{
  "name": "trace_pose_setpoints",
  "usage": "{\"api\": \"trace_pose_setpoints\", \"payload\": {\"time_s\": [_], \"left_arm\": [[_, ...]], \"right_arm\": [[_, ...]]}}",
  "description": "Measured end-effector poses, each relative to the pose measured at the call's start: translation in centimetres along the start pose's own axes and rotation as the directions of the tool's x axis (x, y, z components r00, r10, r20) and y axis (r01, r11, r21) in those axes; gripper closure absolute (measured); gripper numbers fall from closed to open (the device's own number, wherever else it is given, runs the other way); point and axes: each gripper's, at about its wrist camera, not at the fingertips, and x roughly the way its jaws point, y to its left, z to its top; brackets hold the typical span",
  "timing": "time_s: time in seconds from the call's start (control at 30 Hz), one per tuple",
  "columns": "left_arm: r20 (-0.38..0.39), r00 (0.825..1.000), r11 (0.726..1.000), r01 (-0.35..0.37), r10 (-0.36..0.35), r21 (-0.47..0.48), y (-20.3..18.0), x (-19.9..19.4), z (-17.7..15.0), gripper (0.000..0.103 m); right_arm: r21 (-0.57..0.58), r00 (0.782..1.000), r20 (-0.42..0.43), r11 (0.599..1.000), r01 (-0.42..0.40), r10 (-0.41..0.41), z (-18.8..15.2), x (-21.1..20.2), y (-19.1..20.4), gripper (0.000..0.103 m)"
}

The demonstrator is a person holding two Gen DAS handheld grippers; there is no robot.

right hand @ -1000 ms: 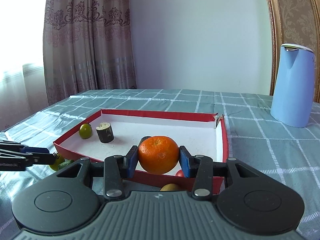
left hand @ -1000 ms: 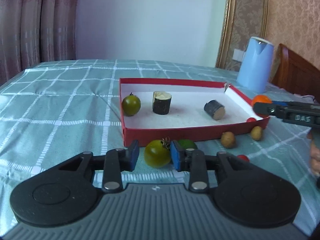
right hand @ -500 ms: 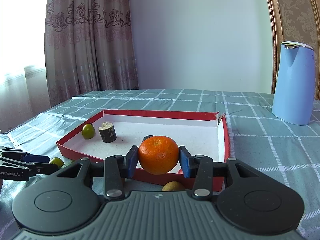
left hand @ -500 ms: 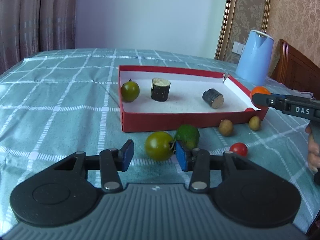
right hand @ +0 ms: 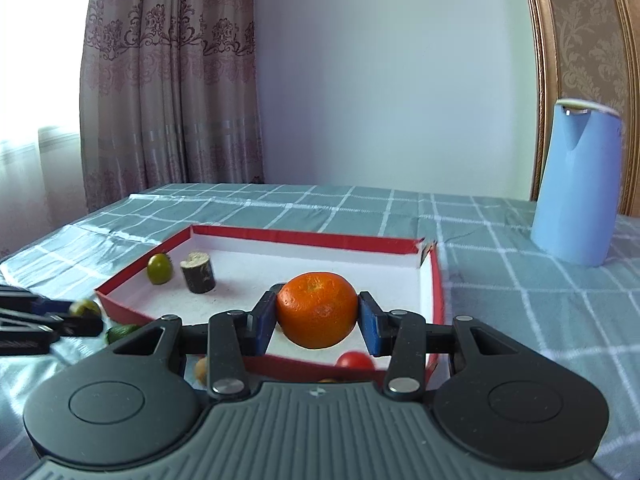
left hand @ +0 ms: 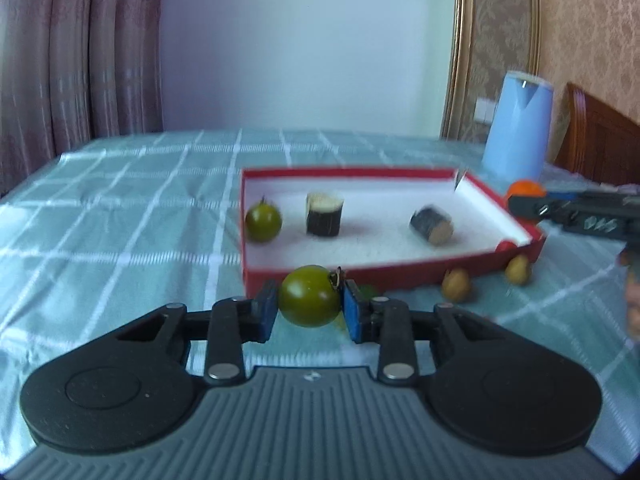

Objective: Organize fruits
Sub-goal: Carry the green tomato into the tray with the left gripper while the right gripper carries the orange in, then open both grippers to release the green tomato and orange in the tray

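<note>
Through my left wrist camera, my left gripper (left hand: 309,308) has just been closing, and its blue pads now clamp a green tomato (left hand: 309,295) with a dry stem. It sits just in front of the red box (left hand: 404,270), at the near wall. Inside the box, a second green tomato (left hand: 263,222) lies in the left corner, an upright dark log piece (left hand: 324,215) stands just right of it, and a tipped log piece (left hand: 432,225) lies further right. Outside the near wall, toward its right end, two small brown fruits (left hand: 456,283) rest on the checked tablecloth (left hand: 100,216). Beyond the box's far right corner stands a blue kettle (left hand: 518,124). My right gripper (left hand: 528,200) enters from the right; white lettering on its side is too blurred to read.

Through my right wrist camera, my right gripper (right hand: 318,318) is clamped on an orange (right hand: 317,310), held over the box's near edge. A red cherry tomato (right hand: 354,360) peeks out just below the orange. No writing here is legible either.
</note>
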Motion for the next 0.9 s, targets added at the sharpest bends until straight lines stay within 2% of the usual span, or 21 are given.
{"api": "trace_pose_setpoints", "payload": {"time_s": [0.13, 0.27, 0.43, 0.73, 0.8, 0.83, 0.9], "left_arm": [[0.040, 0.999, 1.000, -0.007, 0.007, -0.004, -0.5, 0.6, 2.3, 0.072], [0.005, 0.998, 0.998, -0.063, 0.063, -0.002, -0.9, 3.9, 3.5, 0.072], [-0.074, 0.992, 0.994, -0.104, 0.102, -0.016, -0.6, 7.4, 3.4, 0.072], [-0.104, 0.985, 0.990, -0.142, 0.140, -0.008, -0.4, 8.7, 2.9, 0.072], [-0.101, 0.984, 0.989, -0.146, 0.146, 0.003, -0.6, 8.7, 2.8, 0.069], [-0.099, 0.984, 0.989, -0.147, 0.147, 0.009, -0.7, 8.6, 2.8, 0.061], [-0.096, 0.986, 0.991, -0.134, 0.135, 0.016, -1.0, 8.6, 2.8, 0.054]], "right_arm": [[-0.019, 0.998, -0.015, 0.998, 0.059, -0.059, 1.2, 1.8, -0.3, 0.060], [0.019, 0.991, -0.083, 0.994, 0.104, -0.102, 1.7, 4.7, -1.6, 0.060], [0.085, 0.982, -0.162, 0.990, 0.111, -0.096, 1.2, 7.0, -3.5, 0.060], [0.137, 0.969, -0.228, 0.983, 0.125, -0.092, 0.6, 8.6, -4.3, 0.060], [0.152, 0.970, -0.227, 0.981, 0.119, -0.082, 0.6, 8.6, -4.5, 0.059], [0.156, 0.971, -0.226, 0.981, 0.116, -0.079, 0.7, 8.6, -4.5, 0.059], [0.151, 0.970, -0.228, 0.982, 0.115, -0.079, 0.7, 8.6, -4.4, 0.059]]}}
